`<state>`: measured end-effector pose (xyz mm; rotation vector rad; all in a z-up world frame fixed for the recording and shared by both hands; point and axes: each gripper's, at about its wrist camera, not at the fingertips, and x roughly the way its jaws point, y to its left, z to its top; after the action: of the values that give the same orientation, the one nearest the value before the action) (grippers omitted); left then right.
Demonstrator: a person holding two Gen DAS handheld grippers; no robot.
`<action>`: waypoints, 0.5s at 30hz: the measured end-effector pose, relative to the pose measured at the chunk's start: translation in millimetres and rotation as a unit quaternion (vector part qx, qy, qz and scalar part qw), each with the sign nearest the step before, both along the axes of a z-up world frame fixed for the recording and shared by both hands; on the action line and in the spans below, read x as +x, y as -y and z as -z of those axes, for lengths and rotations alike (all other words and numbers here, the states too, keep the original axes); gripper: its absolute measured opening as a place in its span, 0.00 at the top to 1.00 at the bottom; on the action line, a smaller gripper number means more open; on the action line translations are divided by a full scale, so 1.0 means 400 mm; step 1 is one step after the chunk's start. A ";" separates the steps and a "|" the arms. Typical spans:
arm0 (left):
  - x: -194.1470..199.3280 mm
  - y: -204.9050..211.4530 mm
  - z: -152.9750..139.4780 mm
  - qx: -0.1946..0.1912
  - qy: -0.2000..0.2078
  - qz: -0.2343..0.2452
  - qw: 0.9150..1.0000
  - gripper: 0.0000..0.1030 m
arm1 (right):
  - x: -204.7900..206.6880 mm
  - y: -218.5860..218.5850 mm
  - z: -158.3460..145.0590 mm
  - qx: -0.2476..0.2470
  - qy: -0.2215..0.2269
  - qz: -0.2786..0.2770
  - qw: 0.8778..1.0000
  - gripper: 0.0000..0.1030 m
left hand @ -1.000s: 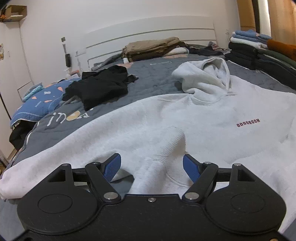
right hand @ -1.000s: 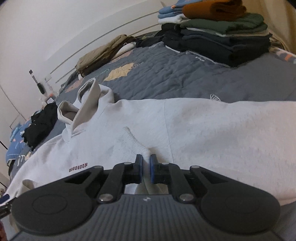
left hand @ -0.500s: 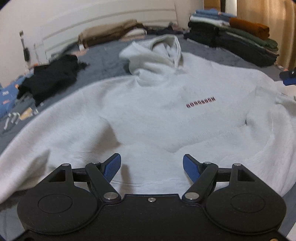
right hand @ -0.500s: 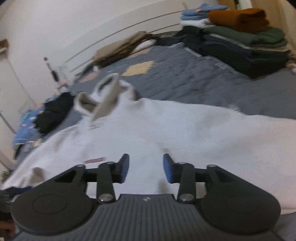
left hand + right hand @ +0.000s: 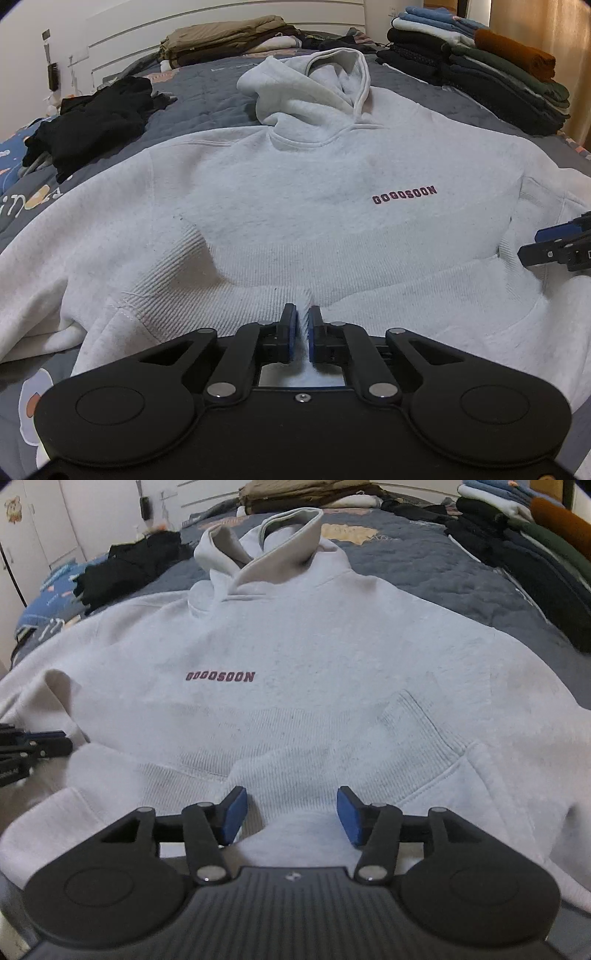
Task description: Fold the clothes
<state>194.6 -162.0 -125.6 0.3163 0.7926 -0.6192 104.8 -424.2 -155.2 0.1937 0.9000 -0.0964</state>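
A: What colour is the hoodie (image 5: 295, 206)?

B: Pale heather grey, nearly white, with small dark maroon lettering (image 5: 404, 195) on the chest. The inside of its hood (image 5: 284, 539) looks a shade more beige.

A: And the bed under it?

B: A slate grey quilt (image 5: 424, 561) with a tan patch of print. At one edge lies a blue pillow (image 5: 14, 140) with small orange and white shapes.

A: Other clothes?

B: A black heap (image 5: 96, 122); a khaki and brown pile (image 5: 225, 40) by the white headboard (image 5: 229, 18); and a folded stack (image 5: 491, 70) of light blue, white, black, dark green and rust orange.

A: The grippers?

B: The left gripper (image 5: 303, 330) and right gripper (image 5: 288, 816) are both black with blue pads (image 5: 349, 816).
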 end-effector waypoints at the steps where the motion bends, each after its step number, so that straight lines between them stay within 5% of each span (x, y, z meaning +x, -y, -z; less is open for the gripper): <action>1: 0.001 -0.002 -0.005 -0.007 0.001 -0.003 1.000 0.94 | -0.001 0.001 -0.002 0.003 0.002 0.002 1.000 0.45; 15: 0.009 -0.038 -0.115 -0.134 0.074 -0.049 0.987 0.95 | -0.009 0.019 -0.033 0.035 0.033 0.022 0.999 0.39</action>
<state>198.3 -146.9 -79.6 0.0743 0.5712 -0.5937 101.4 -432.0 -142.0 0.2798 0.8332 -0.0980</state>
